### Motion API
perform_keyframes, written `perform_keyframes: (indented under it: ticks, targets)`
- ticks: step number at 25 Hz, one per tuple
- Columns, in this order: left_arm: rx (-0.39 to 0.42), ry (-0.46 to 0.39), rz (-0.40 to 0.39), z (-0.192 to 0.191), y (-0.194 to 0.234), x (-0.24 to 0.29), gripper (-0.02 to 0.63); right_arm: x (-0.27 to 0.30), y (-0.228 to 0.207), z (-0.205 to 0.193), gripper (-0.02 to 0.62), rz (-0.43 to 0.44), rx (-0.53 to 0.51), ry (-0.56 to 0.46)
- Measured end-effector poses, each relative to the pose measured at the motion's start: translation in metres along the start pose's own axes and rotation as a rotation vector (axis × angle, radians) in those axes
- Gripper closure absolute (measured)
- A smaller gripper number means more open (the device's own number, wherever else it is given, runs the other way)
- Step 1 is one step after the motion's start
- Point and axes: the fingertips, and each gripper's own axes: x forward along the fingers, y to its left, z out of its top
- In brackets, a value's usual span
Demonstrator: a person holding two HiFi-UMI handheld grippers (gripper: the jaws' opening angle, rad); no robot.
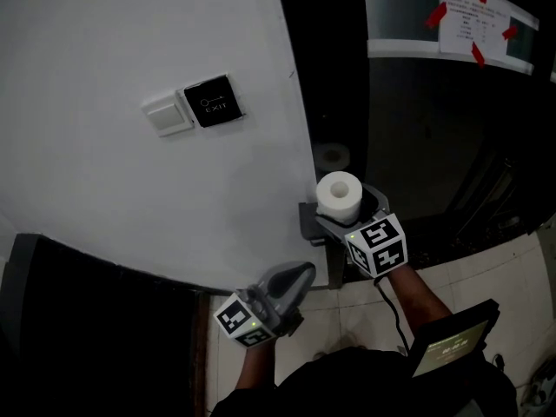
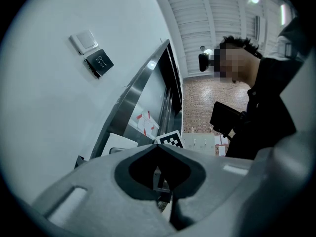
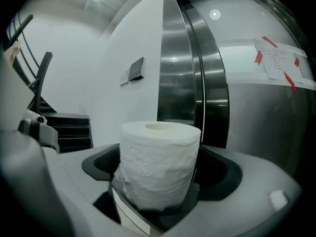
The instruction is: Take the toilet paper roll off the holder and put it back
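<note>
A white toilet paper roll (image 1: 338,196) stands upright on a dark holder (image 1: 306,220) fixed at the wall's corner. My right gripper (image 1: 344,201) reaches around it from the right. In the right gripper view the roll (image 3: 158,167) stands between the two wide-apart jaws of the right gripper (image 3: 160,174), with a gap on each side, and rests on the holder's shelf (image 3: 129,215). My left gripper (image 1: 300,276) hangs lower left of the holder, its jaws together and holding nothing. In the left gripper view the left gripper (image 2: 159,149) points up along the wall.
A black exit button plate (image 1: 213,102) and a white switch (image 1: 168,115) sit on the white wall. Right of the holder is a dark steel-framed door with a taped paper notice (image 1: 473,20). A person in dark clothes (image 2: 269,98) stands nearby. Pale floor tiles (image 1: 486,268) lie below.
</note>
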Motion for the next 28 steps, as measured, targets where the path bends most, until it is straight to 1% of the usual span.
perform_keyframes:
  ticks: [7, 19, 21, 25, 28]
  targets:
    - [-0.005, 0.003, 0.007, 0.000, -0.001, -0.003, 0.606, 0.003, -0.004, -0.001, 0.123, -0.049, -0.026, 0.007]
    - [0.006, 0.002, 0.012, 0.003, -0.005, -0.005, 0.606, 0.002, -0.004, -0.001, 0.143, -0.047, -0.028, 0.003]
    - [0.012, 0.000, 0.012, 0.004, -0.007, -0.006, 0.606, -0.001, -0.005, 0.001, 0.146, -0.046, -0.018, -0.009]
    - [0.019, 0.000, 0.015, 0.007, -0.009, -0.007, 0.606, -0.016, -0.006, 0.015, 0.150, -0.039, -0.023, -0.066]
    - [0.017, -0.002, 0.009, 0.006, -0.012, -0.004, 0.606, -0.037, 0.000, 0.026, 0.150, 0.002, -0.006, -0.117]
